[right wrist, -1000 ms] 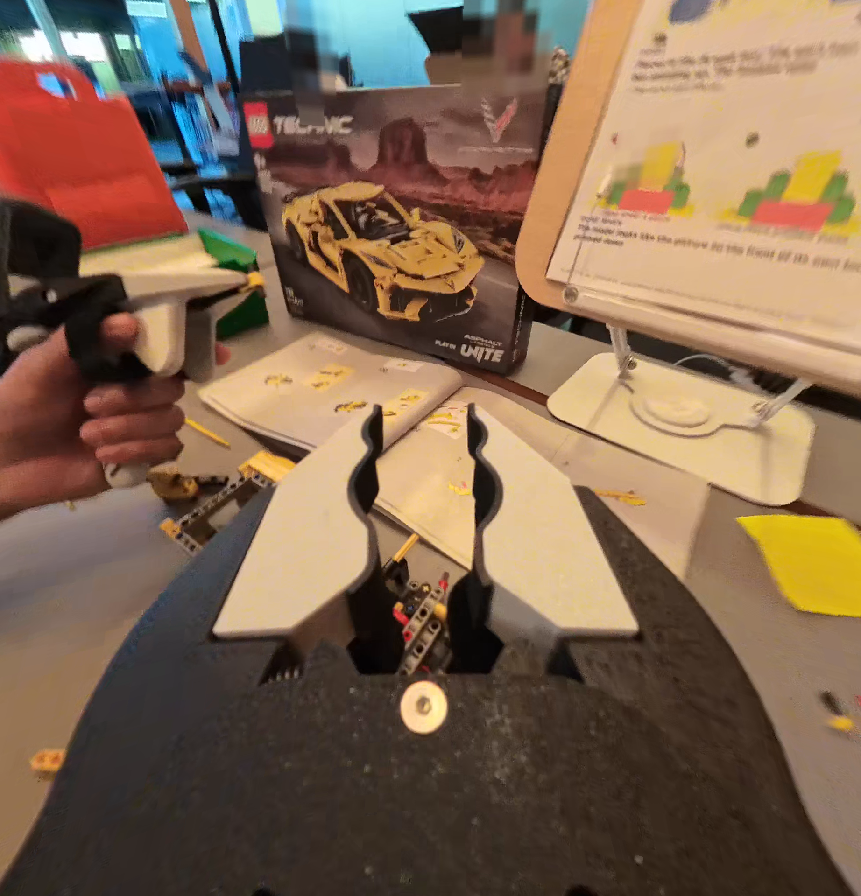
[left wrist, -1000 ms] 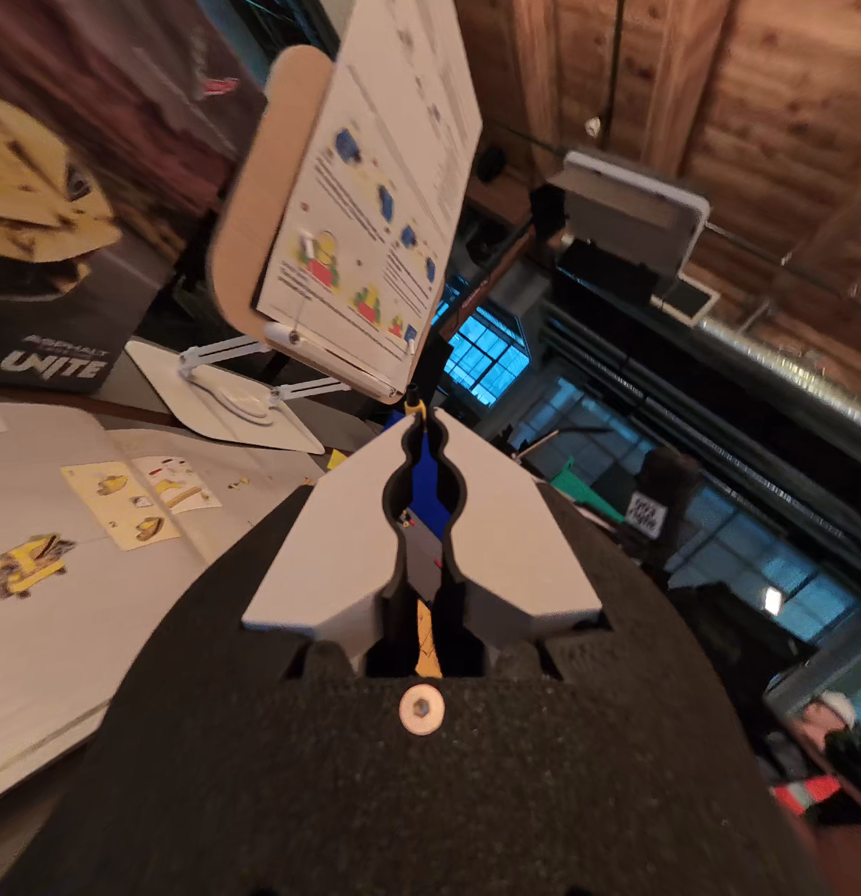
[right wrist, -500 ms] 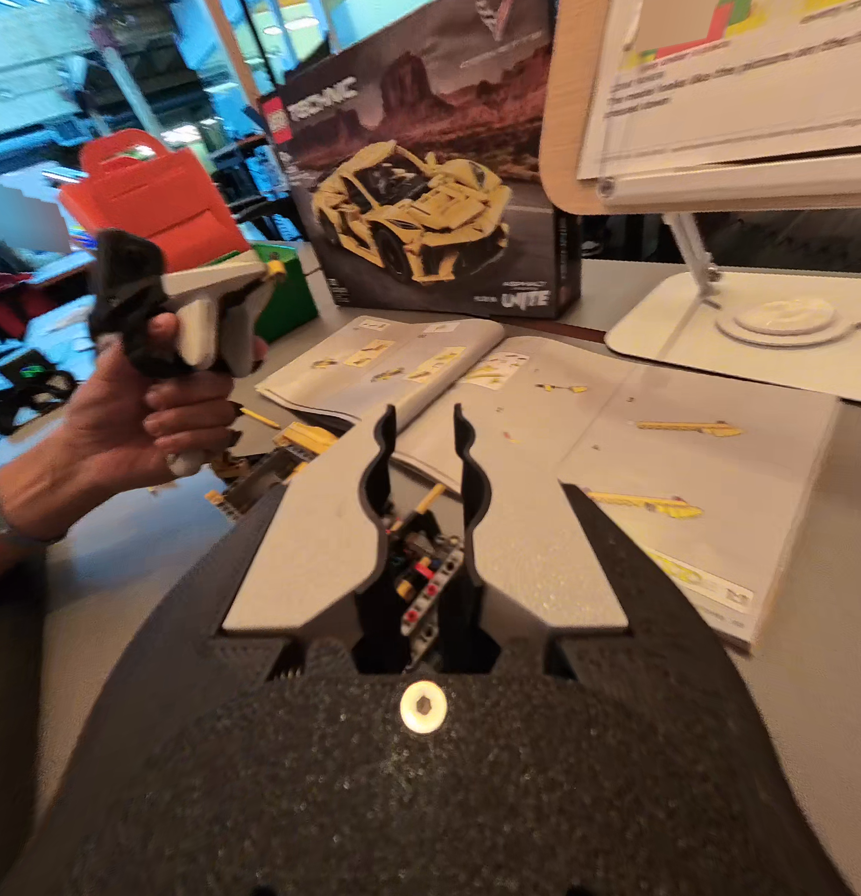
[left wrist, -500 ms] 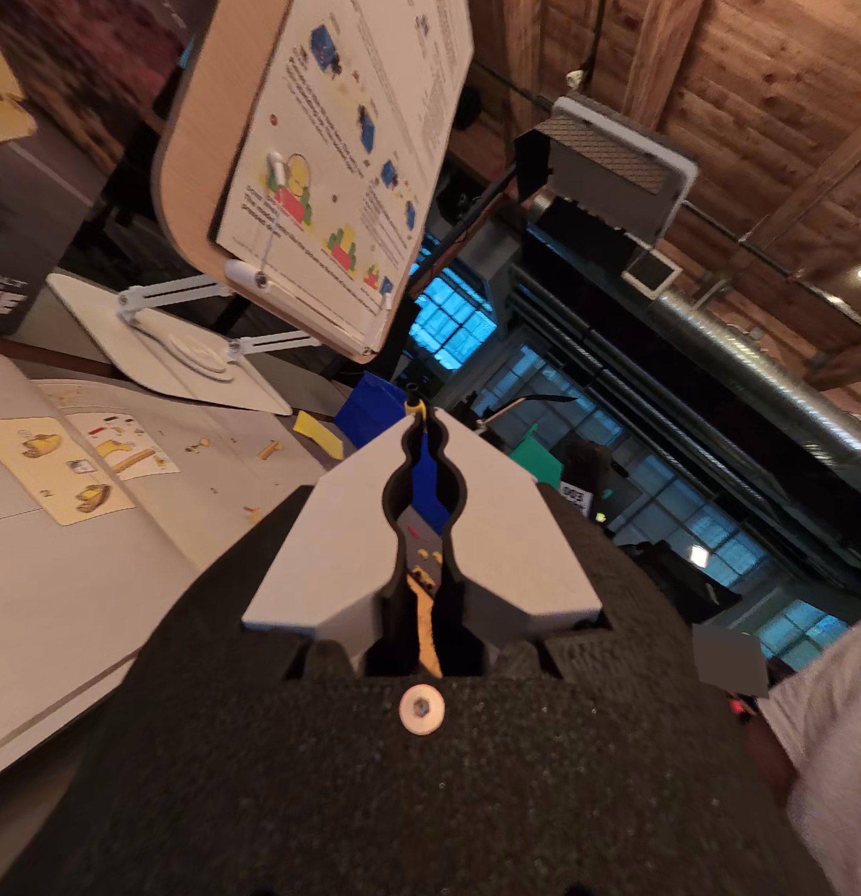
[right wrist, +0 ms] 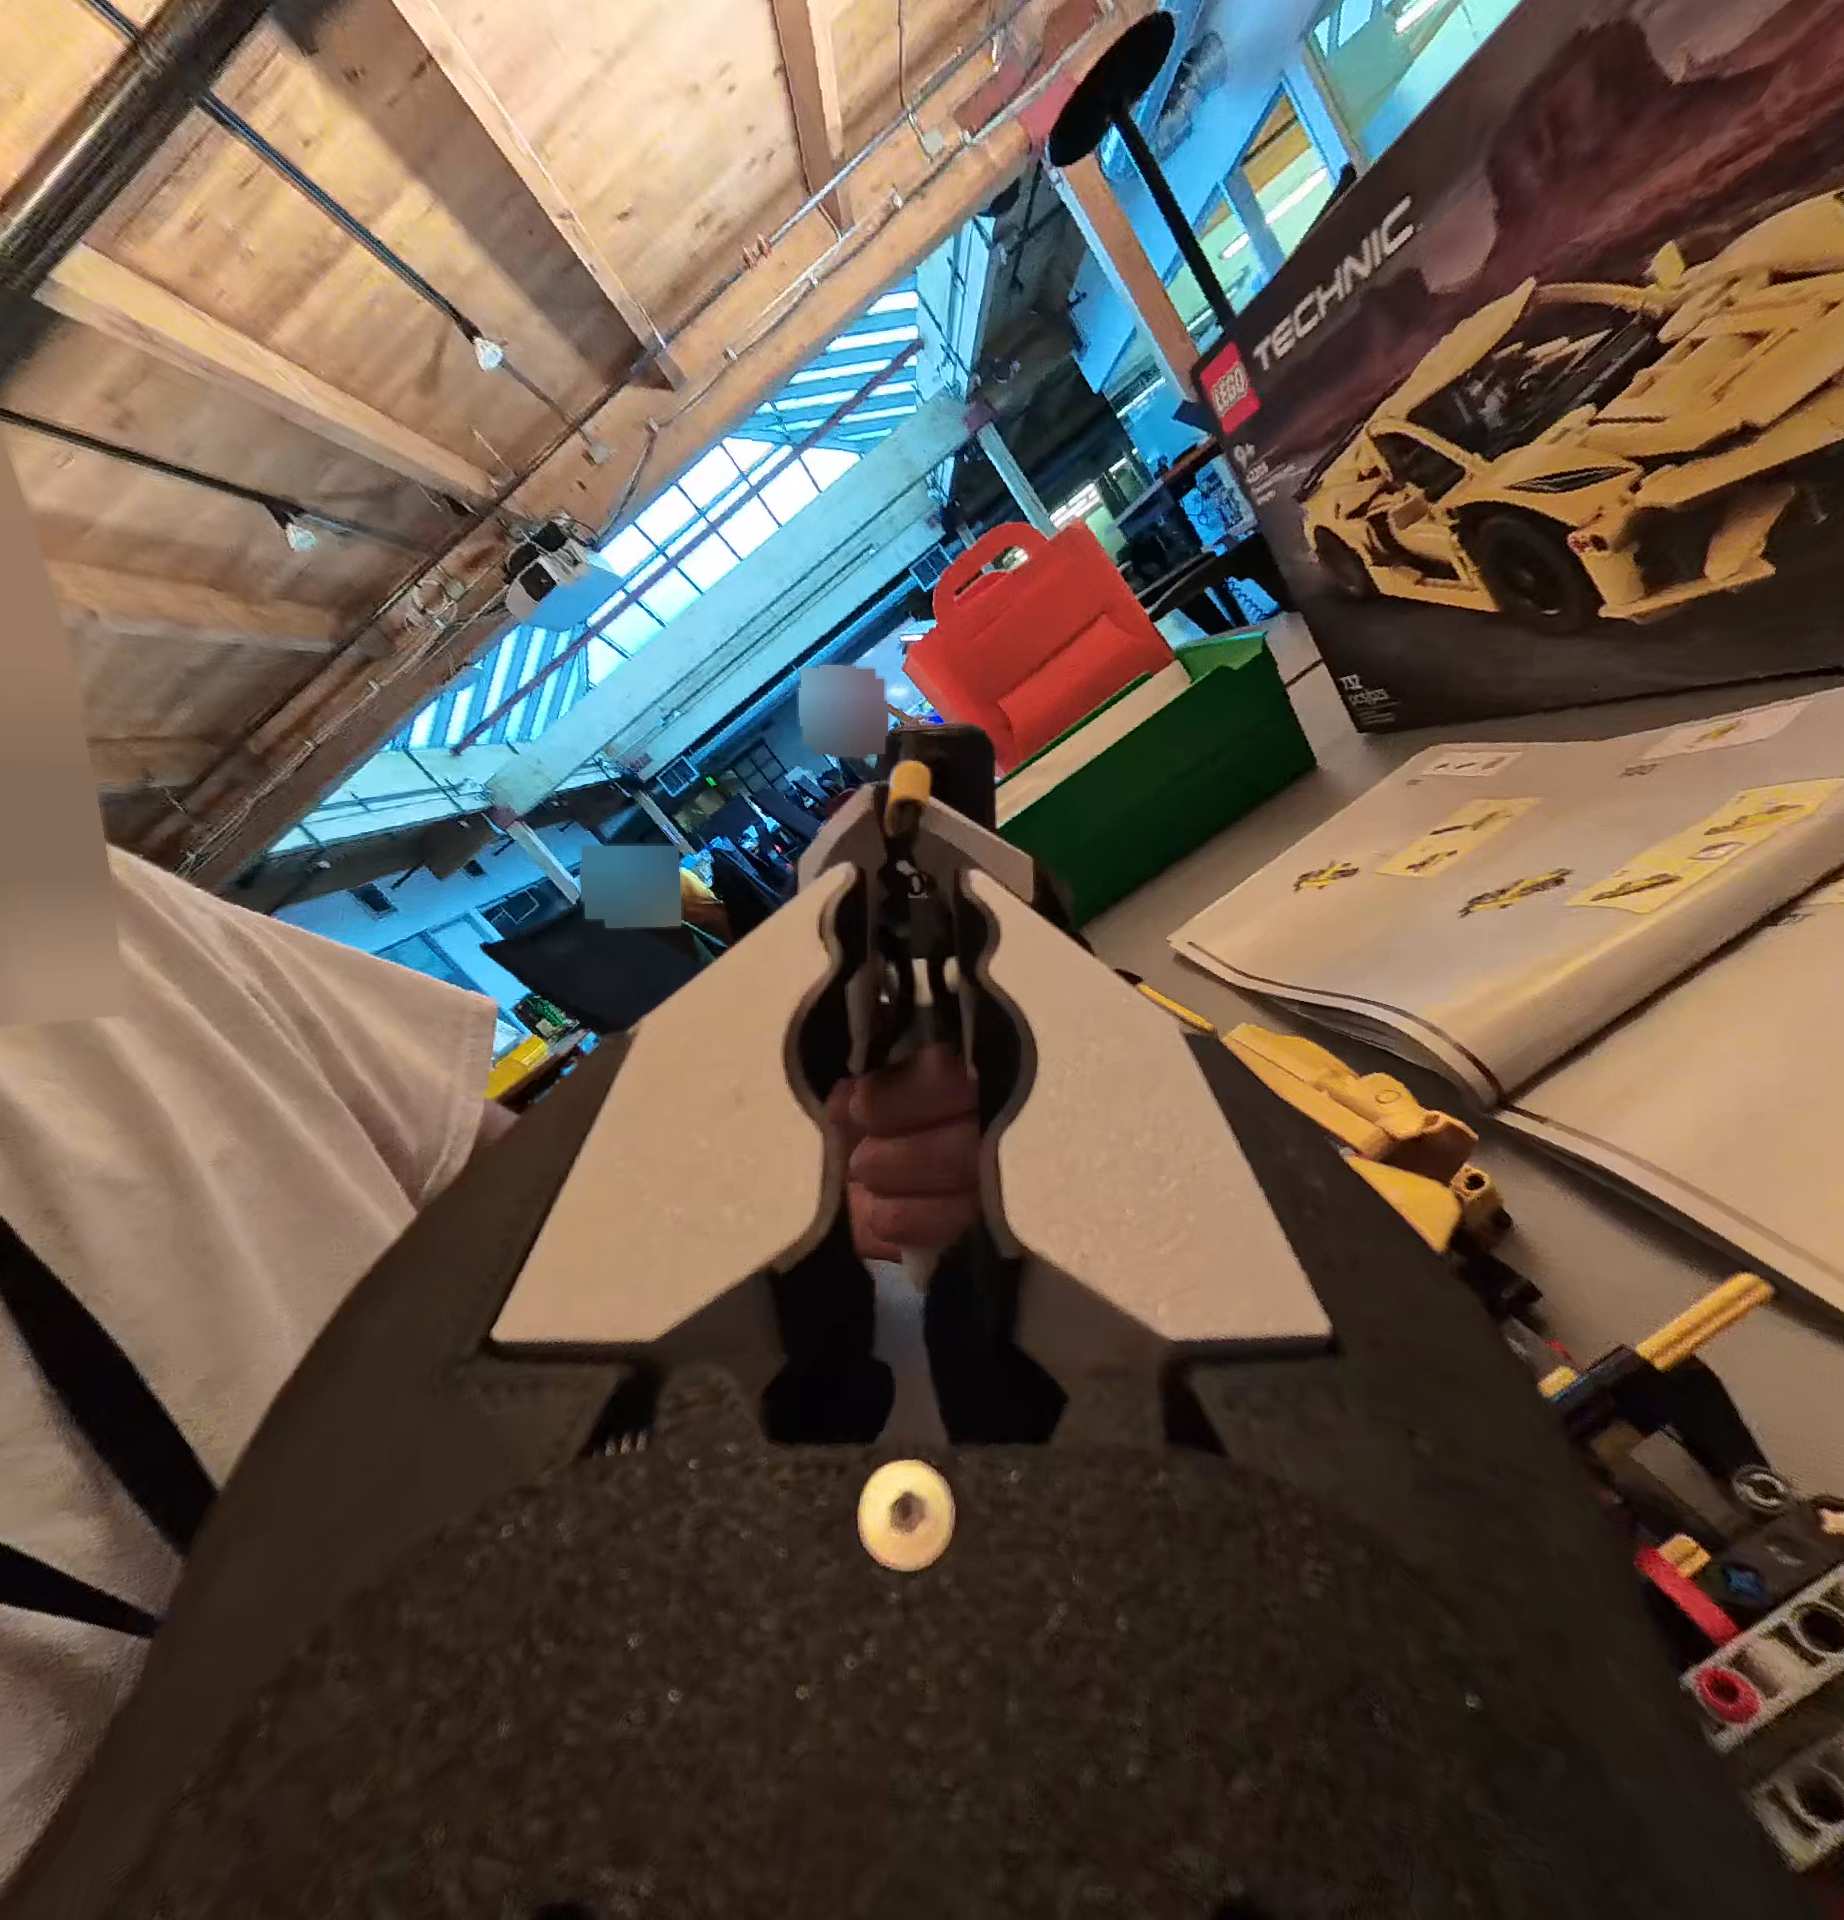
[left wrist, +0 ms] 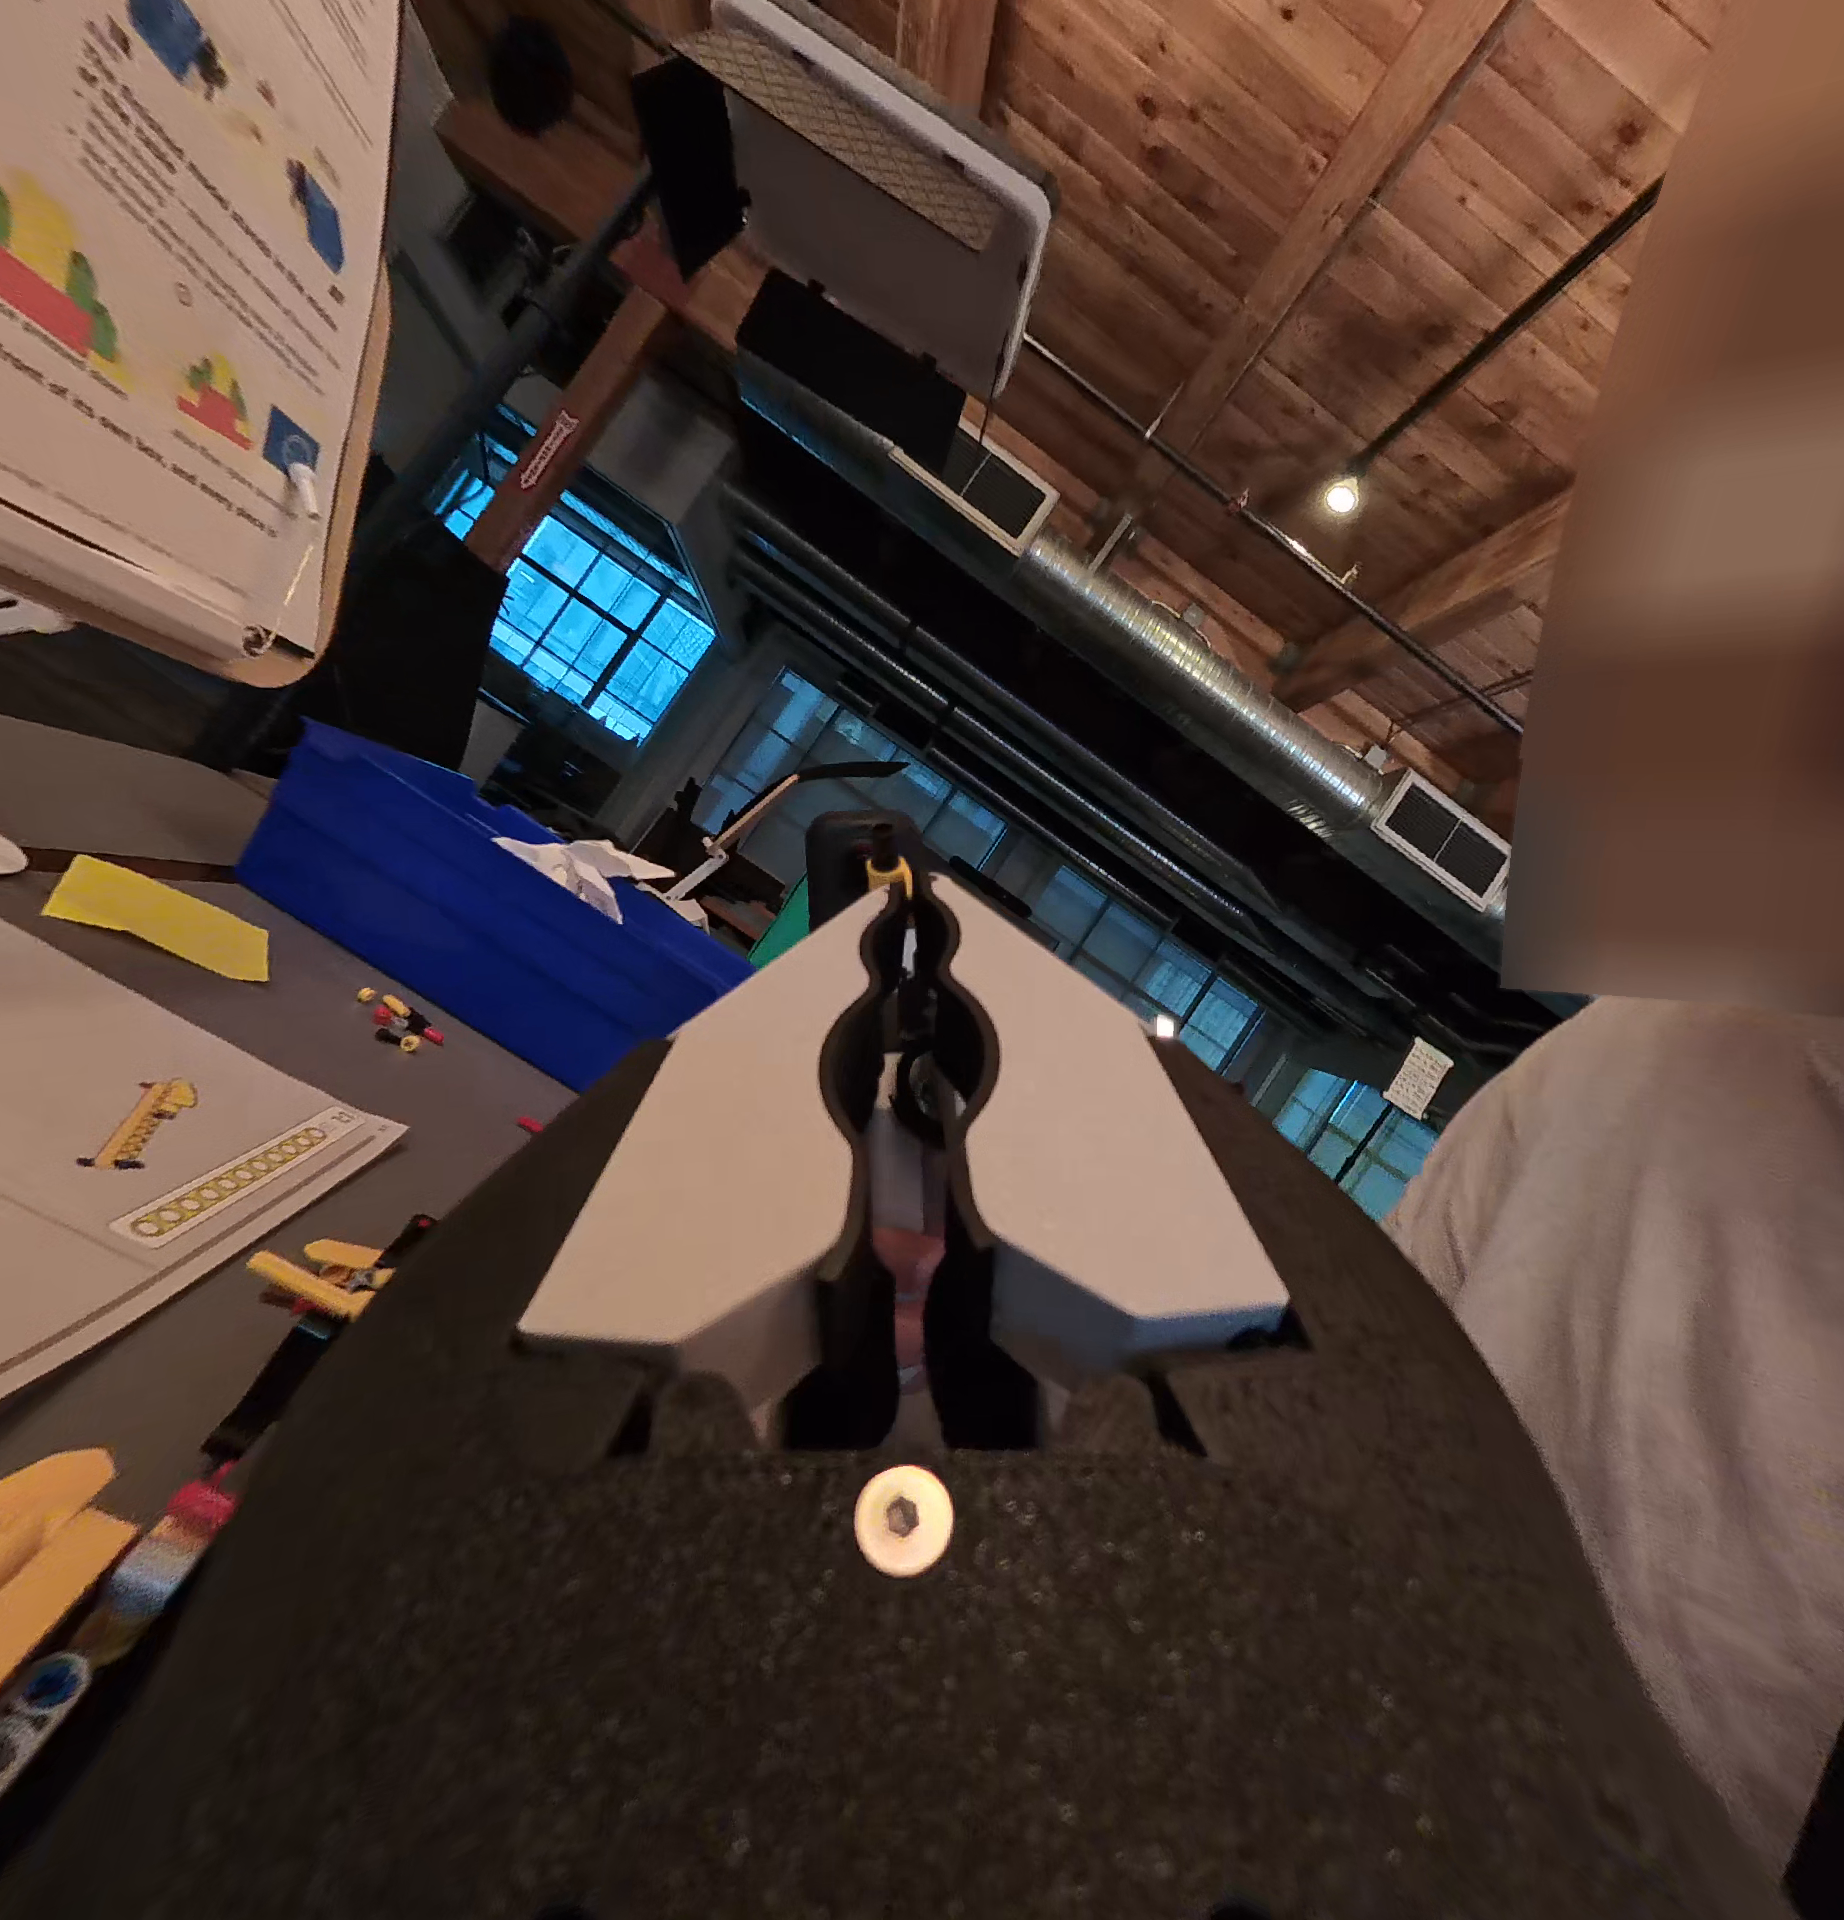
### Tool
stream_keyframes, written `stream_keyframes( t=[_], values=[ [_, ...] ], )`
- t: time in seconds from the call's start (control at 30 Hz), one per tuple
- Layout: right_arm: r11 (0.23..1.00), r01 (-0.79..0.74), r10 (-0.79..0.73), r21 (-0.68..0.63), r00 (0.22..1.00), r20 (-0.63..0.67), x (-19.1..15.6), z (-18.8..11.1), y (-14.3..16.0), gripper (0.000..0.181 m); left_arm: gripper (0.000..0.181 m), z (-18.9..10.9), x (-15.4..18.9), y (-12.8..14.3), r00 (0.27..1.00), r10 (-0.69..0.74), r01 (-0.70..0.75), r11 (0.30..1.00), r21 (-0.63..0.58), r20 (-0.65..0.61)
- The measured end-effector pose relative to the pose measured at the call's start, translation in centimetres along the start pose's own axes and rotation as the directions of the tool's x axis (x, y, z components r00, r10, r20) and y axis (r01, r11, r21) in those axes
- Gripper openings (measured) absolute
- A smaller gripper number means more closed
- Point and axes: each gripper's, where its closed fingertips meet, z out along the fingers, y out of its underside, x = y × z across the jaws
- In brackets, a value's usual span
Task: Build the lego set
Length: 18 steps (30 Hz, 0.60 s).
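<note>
My left gripper (left wrist: 892,902) is shut on a small yellow pin (left wrist: 878,871) with a black end that sticks out past its tips. It is raised off the table and points at my right gripper, which shows as a dark shape (left wrist: 845,844) just behind the pin. In the right wrist view my right gripper (right wrist: 907,883) is open and empty, its jaws a narrow gap apart. The left gripper (right wrist: 902,831) faces it tip to tip, with the yellow pin (right wrist: 907,784) just above and beyond my right fingertips. A hand (right wrist: 902,1164) shows through the gap.
The open instruction booklet (right wrist: 1520,935) lies on the grey table, with the lego box (right wrist: 1572,468) behind it. A yellow lego assembly (right wrist: 1354,1122) and a grey-beam chassis (right wrist: 1780,1662) lie near the right gripper. A green bin (right wrist: 1157,800), a blue bin (left wrist: 450,894), a document stand (left wrist: 149,312) and loose pins (left wrist: 404,1023) stand around.
Both grippers have tilted up off the table and turned to face each other, closing the distance. The left gripper still holds the pin. The right gripper stays open.
</note>
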Motion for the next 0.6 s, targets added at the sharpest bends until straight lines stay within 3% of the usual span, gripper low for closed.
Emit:
stream_keyframes(
  t=[0.1,0.3,0.4,0.5,0.6],
  values=[
    [0.999,-0.013,0.011,0.047,0.999,0.031,-0.7,-0.4,-0.8,0.006,0.000,0.4,0.5,0.7,1.000,0.027,-0.028,0.999,-0.033,-0.008],
    [0.999,-0.040,0.040,-0.003,0.995,0.091,-1.6,-0.9,-0.5,0.003,0.000,0.6,1.5,1.5,0.997,0.059,-0.065,0.992,-0.107,-0.052],
    [0.982,0.094,-0.093,-0.162,0.996,0.010,-0.8,-1.6,1.0,0.002,0.004,0.0,0.8,3.2,0.994,0.104,-0.112,0.950,-0.290,-0.045],
    [0.880,0.303,-0.347,-0.365,0.936,-0.061,0.1,-2.5,3.0,0.003,0.022,-1.0,-0.9,4.1,0.973,0.228,-0.197,0.882,-0.428,0.022],
    [0.842,0.307,-0.359,-0.443,0.933,-0.036,0.4,-2.6,4.5,0.004,0.022,-1.4,-1.2,5.5,0.964,0.267,-0.222,0.825,-0.519,0.013]
  ],
)
